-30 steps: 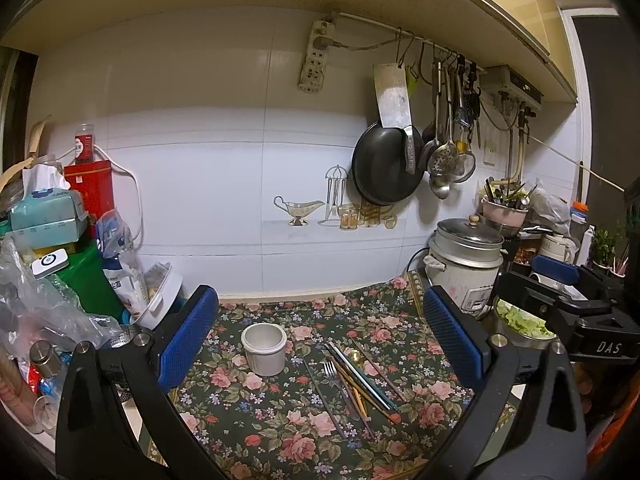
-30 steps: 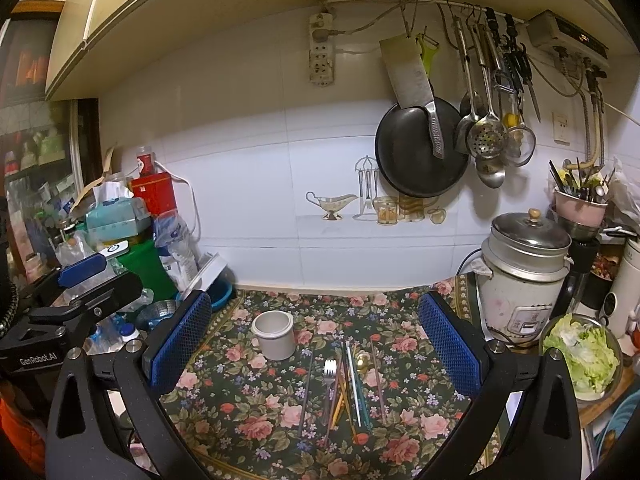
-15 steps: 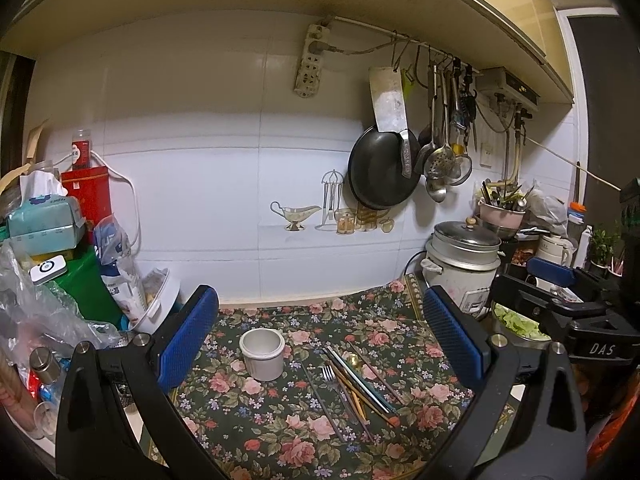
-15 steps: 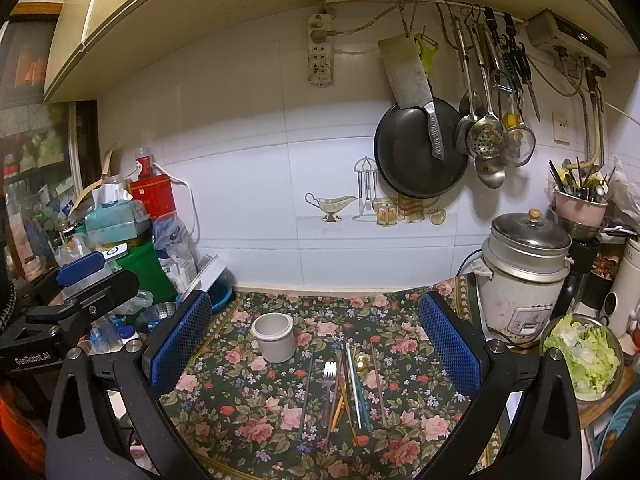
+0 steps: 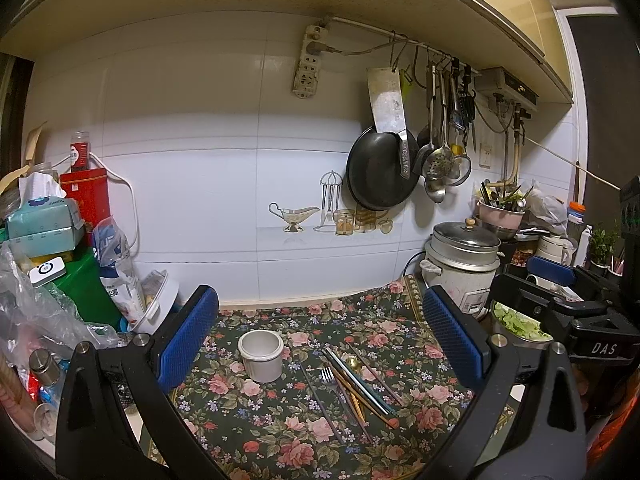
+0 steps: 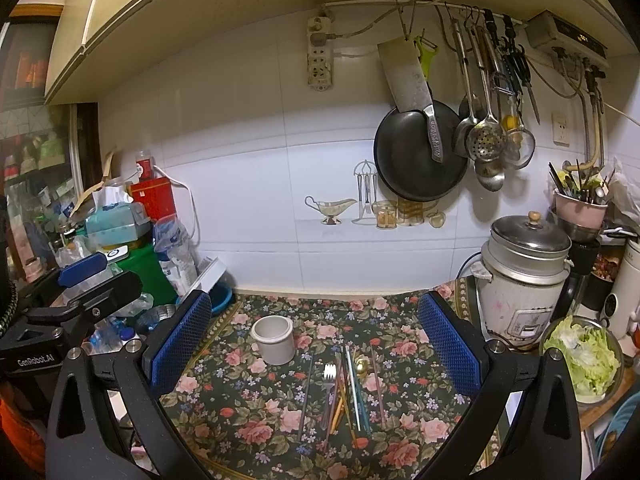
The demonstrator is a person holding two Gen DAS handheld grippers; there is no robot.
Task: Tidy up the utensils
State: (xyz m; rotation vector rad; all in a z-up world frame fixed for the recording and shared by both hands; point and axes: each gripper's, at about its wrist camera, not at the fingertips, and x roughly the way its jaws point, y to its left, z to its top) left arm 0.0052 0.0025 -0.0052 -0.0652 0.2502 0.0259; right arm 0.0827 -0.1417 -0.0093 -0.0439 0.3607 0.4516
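Both grippers are held up off the counter with jaws spread wide and nothing gripped in either. From the left gripper (image 5: 320, 340), the white cup (image 5: 261, 355) is seen standing upright on the floral cloth (image 5: 280, 432), framed between the blue pads and closer to the left one. The loose utensils (image 5: 354, 384) are laid flat on the cloth just right of the cup, apart from it: a fork (image 5: 330, 378), some chopsticks, and what looks like a gold spoon. From the right gripper (image 6: 314, 344), the same cup (image 6: 274, 339) is seen left of centre, with the utensil bunch (image 6: 348, 392) fanned out almost dead centre between the fingers, below and ahead of the tips. A rice cooker (image 6: 520, 284) sits off to the right.
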